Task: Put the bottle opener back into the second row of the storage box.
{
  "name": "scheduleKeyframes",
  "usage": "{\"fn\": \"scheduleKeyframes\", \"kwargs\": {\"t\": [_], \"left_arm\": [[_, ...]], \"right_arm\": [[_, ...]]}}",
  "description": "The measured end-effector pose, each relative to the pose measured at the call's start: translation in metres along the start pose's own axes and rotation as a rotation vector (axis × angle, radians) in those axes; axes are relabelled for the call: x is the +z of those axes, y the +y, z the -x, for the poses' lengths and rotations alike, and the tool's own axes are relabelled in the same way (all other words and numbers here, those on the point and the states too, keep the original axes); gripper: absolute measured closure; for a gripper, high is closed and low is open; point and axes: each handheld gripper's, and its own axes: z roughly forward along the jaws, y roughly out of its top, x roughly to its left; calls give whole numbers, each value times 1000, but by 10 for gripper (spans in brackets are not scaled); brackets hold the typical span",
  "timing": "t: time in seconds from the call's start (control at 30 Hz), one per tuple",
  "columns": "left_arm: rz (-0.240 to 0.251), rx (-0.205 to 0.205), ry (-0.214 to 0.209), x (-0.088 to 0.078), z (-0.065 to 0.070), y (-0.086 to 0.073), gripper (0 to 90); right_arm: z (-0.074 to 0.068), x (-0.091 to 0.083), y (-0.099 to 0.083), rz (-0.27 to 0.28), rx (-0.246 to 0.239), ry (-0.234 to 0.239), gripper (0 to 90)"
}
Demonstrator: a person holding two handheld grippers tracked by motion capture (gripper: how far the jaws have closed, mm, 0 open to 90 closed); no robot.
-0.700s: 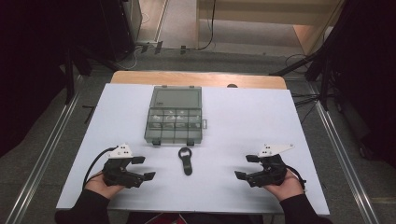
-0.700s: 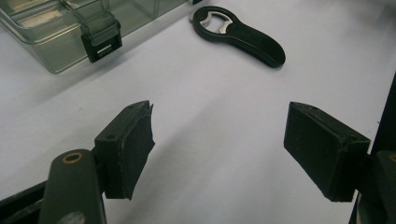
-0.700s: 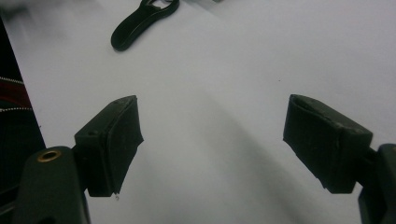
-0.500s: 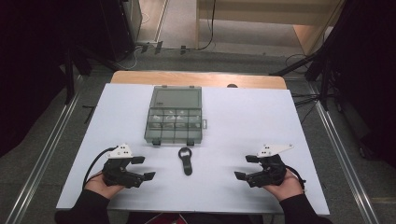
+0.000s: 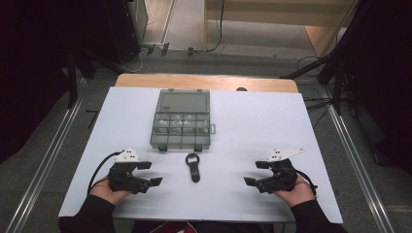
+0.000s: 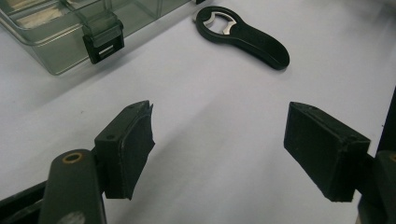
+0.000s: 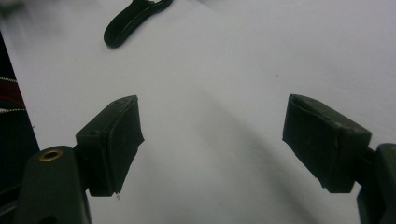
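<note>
A black bottle opener [image 5: 193, 167] lies flat on the white table top [image 5: 252, 131], just in front of a grey see-through compartment box [image 5: 182, 119] with its lid closed and two black latches. My left gripper [image 5: 150, 173] rests at the front left, open, nothing between its jaws; the opener [image 6: 243, 35] and the box [image 6: 70, 28] lie ahead of it. My right gripper [image 5: 255, 173] rests at the front right, also open and empty, with the opener [image 7: 133, 21] at the upper left of its view.
The wooden table edge [image 5: 204, 81] runs along the far side behind the white top. Metal rails [image 5: 43, 165] flank the table on both sides. Cables lie on the floor beyond the table.
</note>
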Motion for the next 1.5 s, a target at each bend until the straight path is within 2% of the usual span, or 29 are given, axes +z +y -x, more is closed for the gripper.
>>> {"fn": "scheduleKeyframes", "kwargs": {"t": [0.83,0.97,1.13,1.5], "left_arm": [[7,-1,6,-1,-1,-2,239],[7,4,0,1,-1,0,239],[5,1,-2,1,-2,0,239],[-2,16,-15,3,-1,1,239]], "right_arm": [[1,5,2,-3,5,19,215],[1,6,1,-8,-2,23,215],[-1,12,5,-6,-32,53,215],[-12,23,17,-4,-49,52,214]]}}
